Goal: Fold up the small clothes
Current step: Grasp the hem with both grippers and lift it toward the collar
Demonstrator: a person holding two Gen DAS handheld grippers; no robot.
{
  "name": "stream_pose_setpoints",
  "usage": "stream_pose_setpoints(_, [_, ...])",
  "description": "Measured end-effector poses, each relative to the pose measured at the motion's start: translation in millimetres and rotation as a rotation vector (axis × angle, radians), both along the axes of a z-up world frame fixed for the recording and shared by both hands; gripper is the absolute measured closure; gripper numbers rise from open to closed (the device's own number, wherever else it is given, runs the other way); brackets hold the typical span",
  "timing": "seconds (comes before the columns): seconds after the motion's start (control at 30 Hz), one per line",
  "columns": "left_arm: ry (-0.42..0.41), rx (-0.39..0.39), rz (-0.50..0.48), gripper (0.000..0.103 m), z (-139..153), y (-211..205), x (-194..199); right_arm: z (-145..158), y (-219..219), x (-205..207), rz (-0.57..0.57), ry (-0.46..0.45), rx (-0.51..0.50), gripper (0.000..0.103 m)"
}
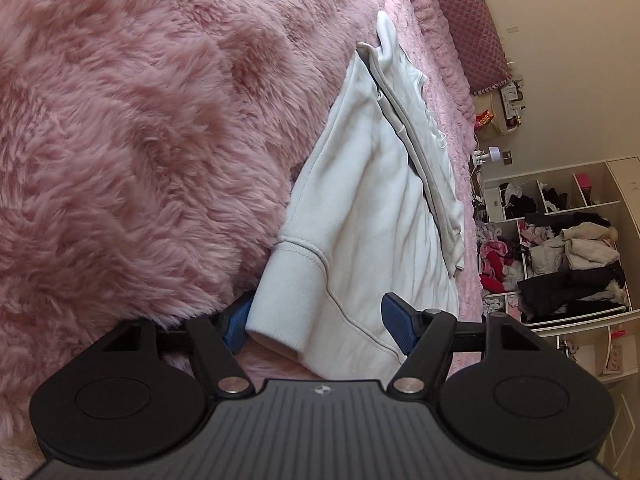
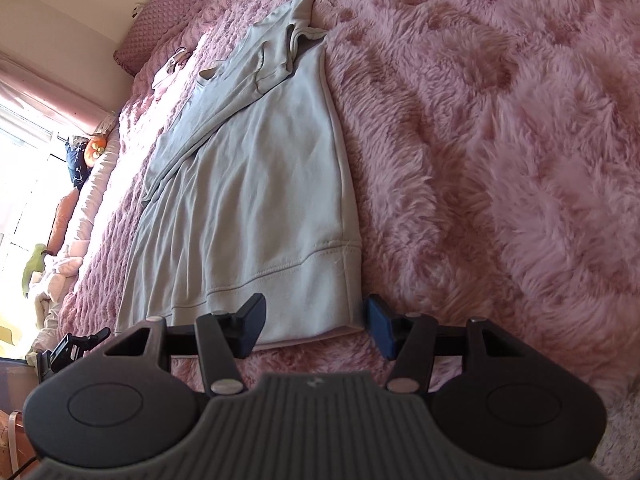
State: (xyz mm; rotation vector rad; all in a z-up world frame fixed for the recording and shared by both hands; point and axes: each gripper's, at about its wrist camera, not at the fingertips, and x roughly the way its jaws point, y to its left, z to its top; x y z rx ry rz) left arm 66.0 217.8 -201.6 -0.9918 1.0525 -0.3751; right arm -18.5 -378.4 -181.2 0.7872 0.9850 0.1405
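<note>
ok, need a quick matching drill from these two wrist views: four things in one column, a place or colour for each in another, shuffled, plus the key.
Things:
1. sweatshirt
2. blanket
3. left gripper
4. shelves

Descriptions:
A. fluffy pink, under the garment
B. stuffed with jumbled clothes, by the wall
C. white, spread flat, one sleeve folded across it
D. jaws open, either side of the hem corner

Pairs: 1-C, 2-A, 3-D, 4-B
</note>
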Motion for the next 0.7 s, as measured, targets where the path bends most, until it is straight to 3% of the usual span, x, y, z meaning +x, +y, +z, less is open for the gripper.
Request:
stream_pose_setpoints(0.17, [0.007,-0.010,-0.012,0.024,-2,-2,5,-6,-6,4,-0.033,0.008,0.024,0.051])
stream_pose_setpoints(0.33, [-0.003,-0.065,-0.012,0.024,-4,-3,7,-11,-11,8,-0.044,0.003,0.163,0.052])
stream_pose_setpoints(0.43, [-0.005,-0.098,-0.044,0.024,-4,-9,11,-9,-7,11,-0.031,0.002,0.163,0.052])
stream_pose_setpoints(0.57, [0.011,-0.060,-0.059,0.024,-6,-13,17,-14,-7,15,-0.056,0.027,0.169,0.053])
stream_pose_setpoints(0.63, [0.009,-0.069,-0.054,0.024,-7,-12,17,-14,-8,15,-0.079,0.019,0.191,0.062])
stream_pose_setpoints(0.7, [-0.001,-0.076,-0.053,0.029,-7,-10,15,-11,-8,13,-0.066,0.003,0.192,0.090])
